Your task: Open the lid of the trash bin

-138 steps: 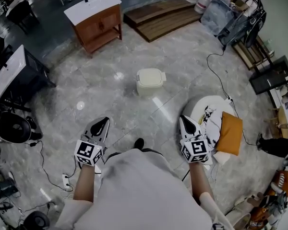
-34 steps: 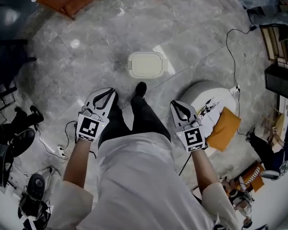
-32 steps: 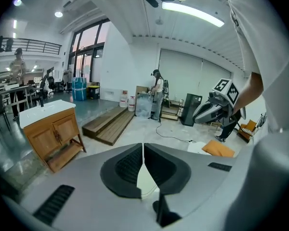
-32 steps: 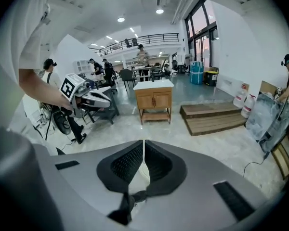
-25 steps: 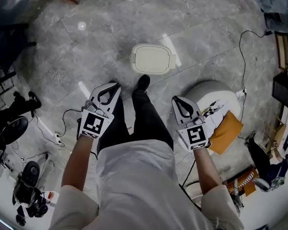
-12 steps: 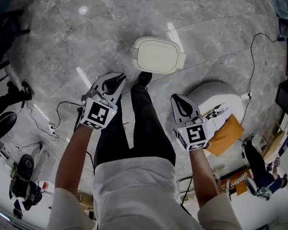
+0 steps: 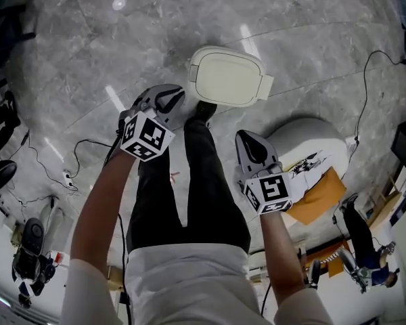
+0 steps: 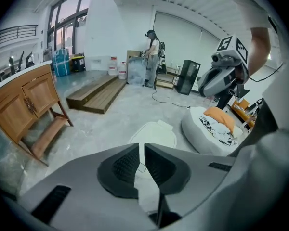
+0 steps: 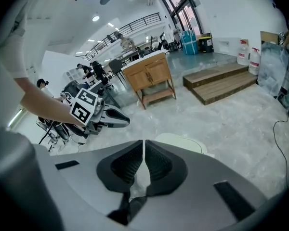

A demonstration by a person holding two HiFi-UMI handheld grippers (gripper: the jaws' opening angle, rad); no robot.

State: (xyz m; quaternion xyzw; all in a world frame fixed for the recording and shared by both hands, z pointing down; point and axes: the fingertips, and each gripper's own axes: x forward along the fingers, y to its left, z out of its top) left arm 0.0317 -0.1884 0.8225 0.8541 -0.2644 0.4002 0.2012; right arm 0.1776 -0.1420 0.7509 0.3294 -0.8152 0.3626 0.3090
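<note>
trash bin on the floor, left gripper just before it, right gripper beside the beanbag at right.

A grey marble floor is being crossed by a black cable at the right, while a white power strip is being left lying at the left with a thin cord trailing from it. A white beanbag is being weighed on by an orange cushion and a black-patterned white cloth — the cushion at its outer edge. In the left gripper view, a wooden cabinet with a white top is being shown at the left, with a low stepped wooden platform beyond it. Farther back, white jugs are being kept by the wall — a person is being seen standing close to them, with a black box near.
</note>
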